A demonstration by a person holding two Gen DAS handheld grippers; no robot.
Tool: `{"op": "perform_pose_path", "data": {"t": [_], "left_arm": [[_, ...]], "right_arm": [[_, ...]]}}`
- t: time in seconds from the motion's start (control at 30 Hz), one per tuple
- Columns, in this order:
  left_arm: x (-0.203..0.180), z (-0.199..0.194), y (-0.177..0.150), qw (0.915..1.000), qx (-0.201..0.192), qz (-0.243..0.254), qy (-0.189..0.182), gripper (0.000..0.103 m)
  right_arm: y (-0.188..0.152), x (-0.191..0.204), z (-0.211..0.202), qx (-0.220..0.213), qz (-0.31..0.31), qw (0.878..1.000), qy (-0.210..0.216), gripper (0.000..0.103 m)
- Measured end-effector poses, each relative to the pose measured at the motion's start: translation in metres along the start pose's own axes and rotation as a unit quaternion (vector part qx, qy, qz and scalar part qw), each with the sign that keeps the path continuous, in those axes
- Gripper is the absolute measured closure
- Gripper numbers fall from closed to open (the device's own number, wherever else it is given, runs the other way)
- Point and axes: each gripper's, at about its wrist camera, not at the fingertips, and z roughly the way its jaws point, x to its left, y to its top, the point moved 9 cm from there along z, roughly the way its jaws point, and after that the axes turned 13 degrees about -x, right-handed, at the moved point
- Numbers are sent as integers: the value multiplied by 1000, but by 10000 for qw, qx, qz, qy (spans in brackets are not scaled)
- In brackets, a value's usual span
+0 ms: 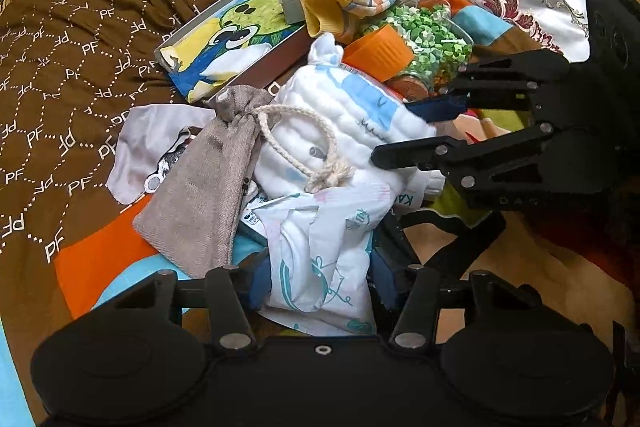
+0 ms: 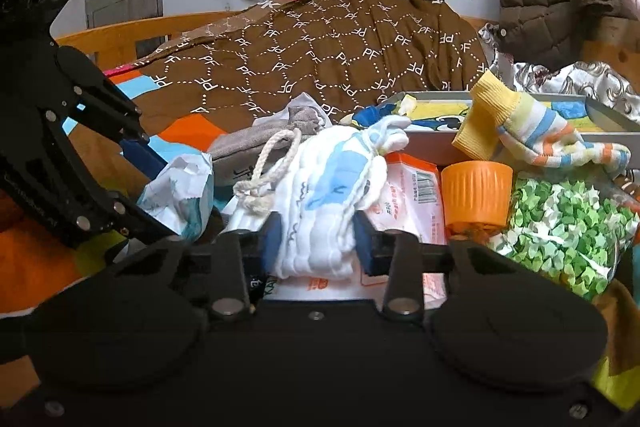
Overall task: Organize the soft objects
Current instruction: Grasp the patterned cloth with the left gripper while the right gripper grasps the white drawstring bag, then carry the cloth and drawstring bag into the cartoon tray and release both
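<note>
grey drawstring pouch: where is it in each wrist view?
Left wrist view: grey drawstring pouch sits left of centre, lying against the white quilted bundle.
Right wrist view: pouch is centre-left, behind that bundle.
Shared landmark: the pouch's rope cord draped over the bundle.

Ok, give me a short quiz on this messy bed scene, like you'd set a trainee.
1. True or false: the right tool is closed on the white quilted bundle.
2. What colour is the lid of the jar of green paper stars? A orange, B blue, C grey.
3. Fill in: between the left tool fingers sits a crumpled white ___.

Key: 1 true. 2 A. 3 wrapper: the crumpled white wrapper.
</note>
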Motion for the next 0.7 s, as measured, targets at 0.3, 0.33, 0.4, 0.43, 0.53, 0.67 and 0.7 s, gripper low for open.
{"op": "perform_pose_path", "data": {"t": [0.3,0.33,0.4,0.43,0.53,0.67,0.7], "left_arm": [[2,-16,13,9994,-180,-290,49,58],[2,-18,14,9992,-217,-317,58,59],[2,-23,18,9988,-299,-373,88,61],[2,-26,19,9985,-340,-408,98,61],[3,-32,23,9973,-409,-598,125,61],[8,-38,35,9920,-607,-1103,112,61],[10,-39,39,9902,-681,-1219,92,61]], "right_arm": [[8,4,-6,-274,-308,9992,9,98],[10,3,-7,-316,-350,9989,-10,99],[13,5,-9,-380,-520,9979,-55,99],[14,5,-10,-409,-607,9973,-71,99],[20,6,-12,-512,-852,9950,-133,99],[30,2,-18,-641,-1147,9910,-254,100],[32,0,-19,-683,-1216,9898,-293,100]]}}
